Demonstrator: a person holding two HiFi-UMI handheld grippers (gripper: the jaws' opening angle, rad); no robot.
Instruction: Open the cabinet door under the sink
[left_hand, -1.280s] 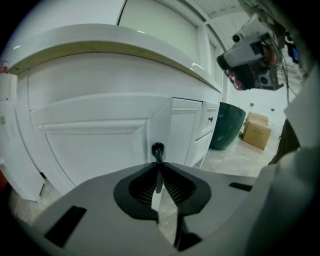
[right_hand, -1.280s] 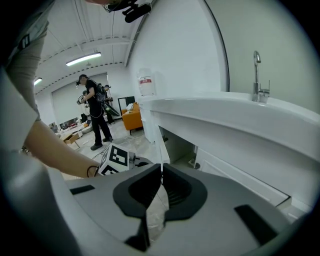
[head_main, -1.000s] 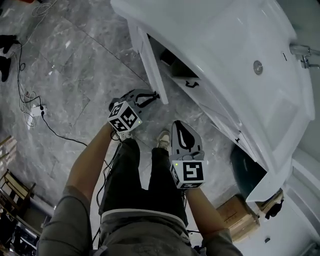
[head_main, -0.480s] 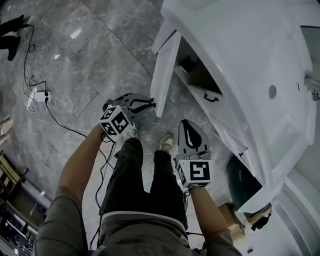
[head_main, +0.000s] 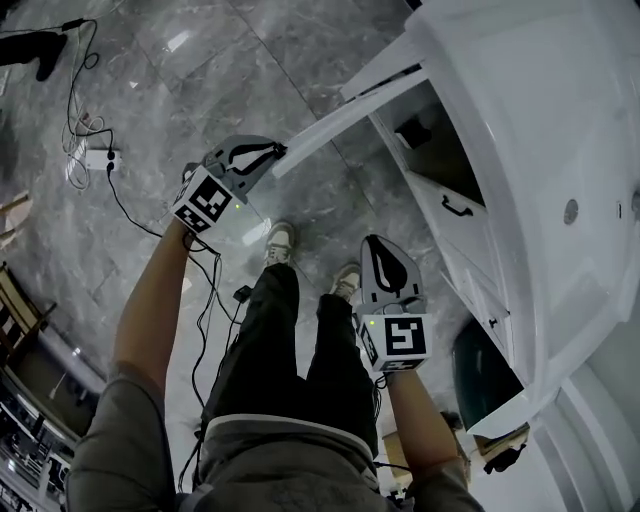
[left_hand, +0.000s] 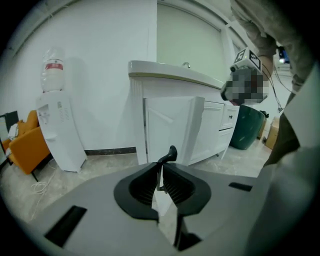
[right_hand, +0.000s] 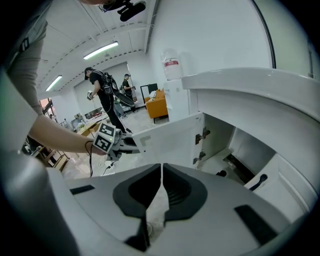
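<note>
The white cabinet door (head_main: 345, 105) under the sink (head_main: 560, 120) stands swung wide open, showing the dark cabinet inside (head_main: 440, 150). My left gripper (head_main: 272, 152) is shut on the black door handle (left_hand: 168, 154) at the door's free edge, far out from the cabinet front. In the left gripper view the handle sticks up between the pads of the left gripper (left_hand: 161, 172), with the door's white edge below it. My right gripper (head_main: 381, 244) hangs shut and empty above the floor, near the person's shoes. In the right gripper view, past my right gripper (right_hand: 161, 167), the open door (right_hand: 170, 135) and its hinges (right_hand: 202, 135) show.
A dark green bin (head_main: 482, 372) stands beside the cabinet at the right. A drawer with a black handle (head_main: 457, 208) sits next to the opening. A power strip and cables (head_main: 100, 158) lie on the marble floor at the left. A water dispenser (left_hand: 57, 130) stands by the wall.
The door has swung much further open. My left gripper moved left and away from the cabinet, still gripping the handle. The right gripper drifted only a little.
</note>
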